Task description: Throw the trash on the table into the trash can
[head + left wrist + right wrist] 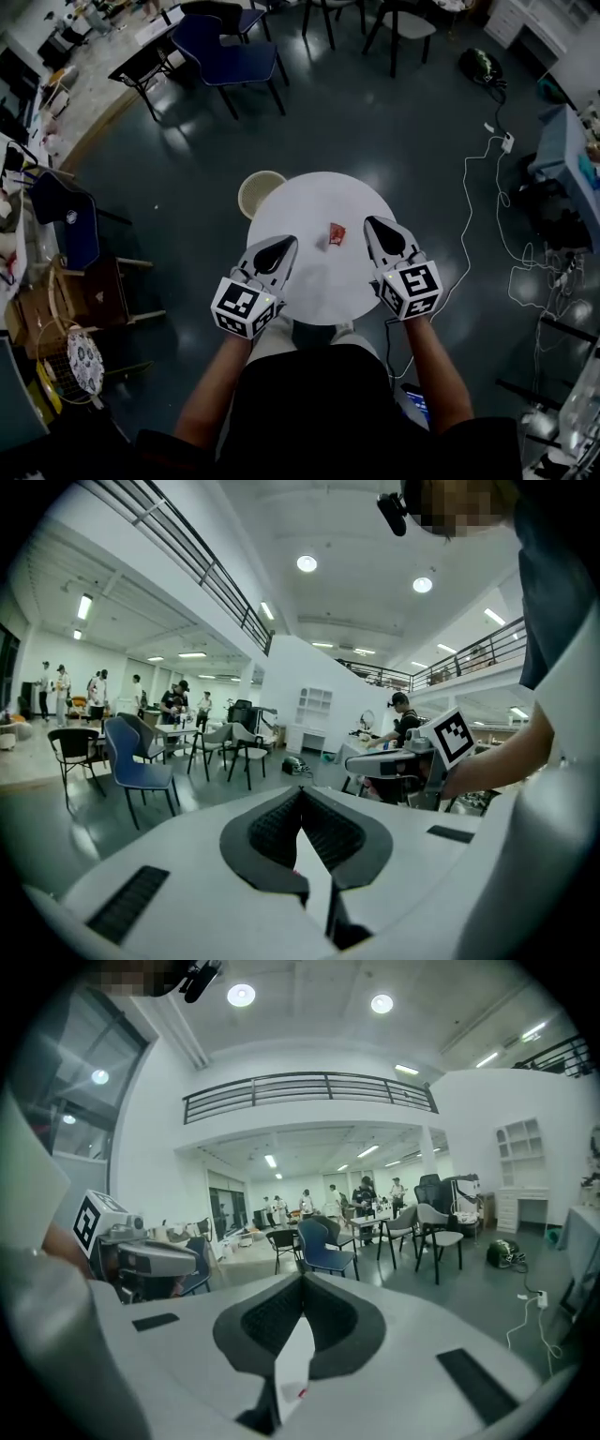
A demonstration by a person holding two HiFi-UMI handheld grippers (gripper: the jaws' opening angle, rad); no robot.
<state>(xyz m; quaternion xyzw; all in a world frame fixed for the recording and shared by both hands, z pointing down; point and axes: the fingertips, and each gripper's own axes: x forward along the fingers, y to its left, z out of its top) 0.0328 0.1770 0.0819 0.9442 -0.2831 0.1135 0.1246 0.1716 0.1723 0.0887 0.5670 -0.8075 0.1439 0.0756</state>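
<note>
A small red piece of trash lies on the round white table, right of its middle. A beige round trash can stands on the floor against the table's far left edge. My left gripper hovers over the table's left part, left of the trash, with its jaws shut and empty. My right gripper hovers just right of the trash, jaws together and empty. In the left gripper view my left gripper has its pads meeting at the tip; in the right gripper view my right gripper looks the same.
A blue chair and dark chairs stand on the dark floor beyond the table. White cables trail over the floor at the right. Another blue chair and cardboard boxes stand at the left. People stand at desks far off.
</note>
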